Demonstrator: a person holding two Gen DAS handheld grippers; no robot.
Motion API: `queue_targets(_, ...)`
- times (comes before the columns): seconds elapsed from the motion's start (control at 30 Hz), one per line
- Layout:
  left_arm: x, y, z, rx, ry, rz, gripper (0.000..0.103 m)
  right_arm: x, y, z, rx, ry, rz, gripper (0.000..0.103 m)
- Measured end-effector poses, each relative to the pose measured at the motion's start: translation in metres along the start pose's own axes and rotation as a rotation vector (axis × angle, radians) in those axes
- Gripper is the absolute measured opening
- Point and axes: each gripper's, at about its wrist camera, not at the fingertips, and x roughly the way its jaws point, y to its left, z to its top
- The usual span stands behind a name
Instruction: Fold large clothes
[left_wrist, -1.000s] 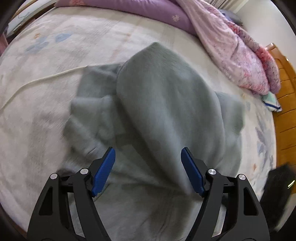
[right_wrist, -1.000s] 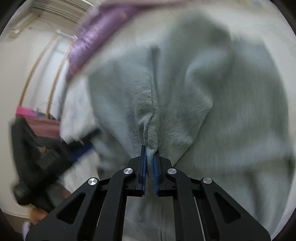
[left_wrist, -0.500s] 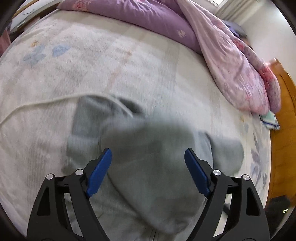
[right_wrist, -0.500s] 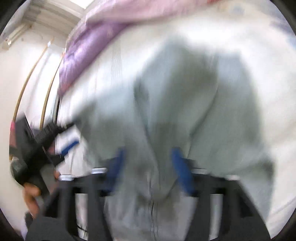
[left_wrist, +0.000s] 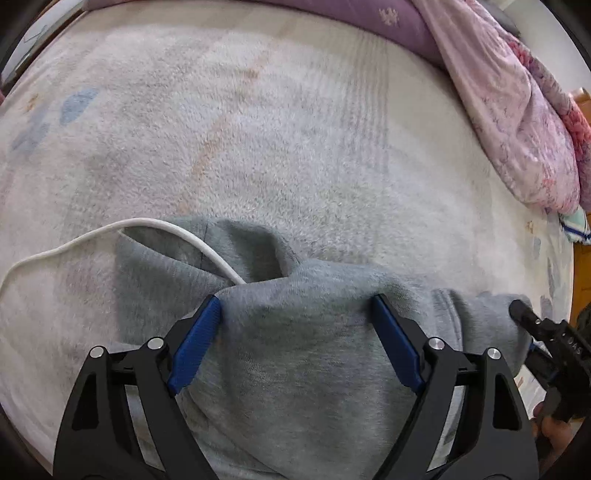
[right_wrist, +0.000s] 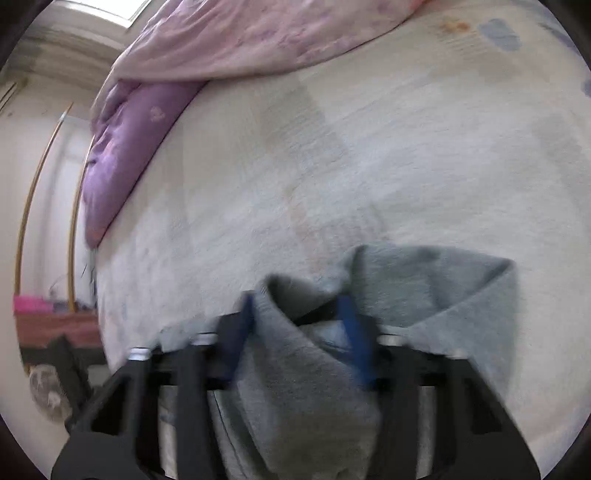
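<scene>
A grey fleece garment (left_wrist: 295, 354) lies folded in a heap on the pale bed cover (left_wrist: 258, 129). My left gripper (left_wrist: 295, 325) is open, its blue pads straddling a raised fold of the garment without pinching it. In the right wrist view the same garment (right_wrist: 424, 295) lies bunched low in the frame. My right gripper (right_wrist: 299, 321) is open, with a grey fold lying between its blurred blue fingers (right_wrist: 351, 332). The right gripper's tip (left_wrist: 535, 325) also shows at the right edge of the left wrist view, beside the garment's cuff.
A white cord (left_wrist: 110, 236) runs across the bed cover and over the garment's top. A purple quilt (left_wrist: 369, 14) and a pink quilt (left_wrist: 517, 122) are piled along the far side. A wooden frame (left_wrist: 583, 258) borders the right.
My right gripper has let go of the grey garment and opened. The garment dropped from a raised drape into a lower folded heap. Both grippers moved down toward its near edge.
</scene>
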Motion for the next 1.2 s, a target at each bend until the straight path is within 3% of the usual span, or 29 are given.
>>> queue_targets(0.03,0.003,0.001,0.001,0.005,0.008,-0.006,0.070,0.001,-0.003,0.000,0.005,-0.001,0.043,0.012)
queue_targets(0.07,0.008,0.004,0.001,0.003,0.021,-0.018,0.053,-0.003,-0.007,-0.002,0.008,-0.003,0.089,0.009)
queue_targets(0.13,0.005,0.010,0.001,-0.005,0.007,-0.047,0.030,-0.011,-0.012,-0.004,0.006,-0.026,0.105,0.008)
queue_targets(0.17,-0.001,0.012,-0.002,-0.008,-0.017,-0.064,0.024,-0.015,-0.012,-0.006,0.000,-0.046,0.127,0.007)
queue_targets(0.3,-0.040,0.022,-0.022,-0.017,-0.132,-0.139,0.021,-0.051,-0.010,-0.026,-0.074,-0.133,0.162,0.007)
queue_targets(0.43,-0.090,0.030,-0.074,0.012,-0.258,-0.199,0.019,-0.087,-0.010,-0.066,-0.148,-0.190,0.190,0.007)
queue_targets(0.63,-0.124,0.047,-0.162,-0.058,-0.305,-0.209,0.019,-0.113,-0.021,-0.145,-0.173,-0.155,0.176,0.007)
queue_targets(0.83,-0.125,0.078,-0.238,-0.082,-0.253,-0.172,0.019,-0.133,-0.028,-0.226,-0.178,-0.129,0.084,0.007)
queue_targets(1.07,-0.097,0.104,-0.312,0.006,-0.105,-0.137,0.019,-0.120,-0.073,-0.309,-0.004,-0.107,-0.008,0.007)
queue_targets(1.13,-0.089,0.114,-0.322,-0.018,-0.064,-0.161,0.022,-0.111,-0.089,-0.324,0.072,-0.096,-0.011,0.011)
queue_targets(1.2,-0.091,0.124,-0.324,-0.046,-0.050,-0.189,0.033,-0.112,-0.095,-0.330,0.110,-0.109,-0.033,0.011)
